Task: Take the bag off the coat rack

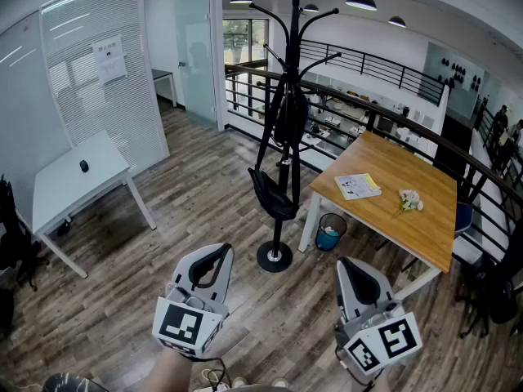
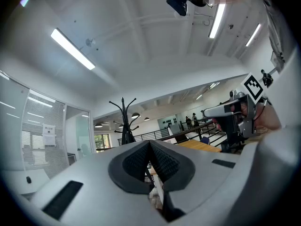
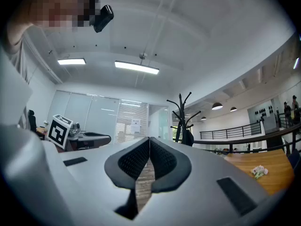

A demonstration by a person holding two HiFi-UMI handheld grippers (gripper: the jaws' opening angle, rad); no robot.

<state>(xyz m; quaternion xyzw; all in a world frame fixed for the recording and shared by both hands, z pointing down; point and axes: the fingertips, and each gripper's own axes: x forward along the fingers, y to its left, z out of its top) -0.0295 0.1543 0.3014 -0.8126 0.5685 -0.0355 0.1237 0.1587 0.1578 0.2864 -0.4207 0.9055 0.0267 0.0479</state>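
Observation:
A black coat rack (image 1: 283,121) stands on the wood floor beside the wooden table. From one of its upper hooks a black bag (image 1: 289,114) hangs against the pole, and a second dark bag (image 1: 271,194) sags lower down. My left gripper (image 1: 217,253) and right gripper (image 1: 346,265) are held low in the head view, well short of the rack, both shut with nothing between the jaws. The rack (image 2: 123,121) shows small and far in the left gripper view. In the right gripper view the rack (image 3: 181,119) appears with the bag (image 3: 188,137) on it.
A wooden table (image 1: 425,202) with a booklet (image 1: 357,186) and a small flower bunch (image 1: 409,200) stands right of the rack. A bin (image 1: 330,231) sits under it. A white desk (image 1: 57,188) is at the left. A black railing (image 1: 372,113) runs behind.

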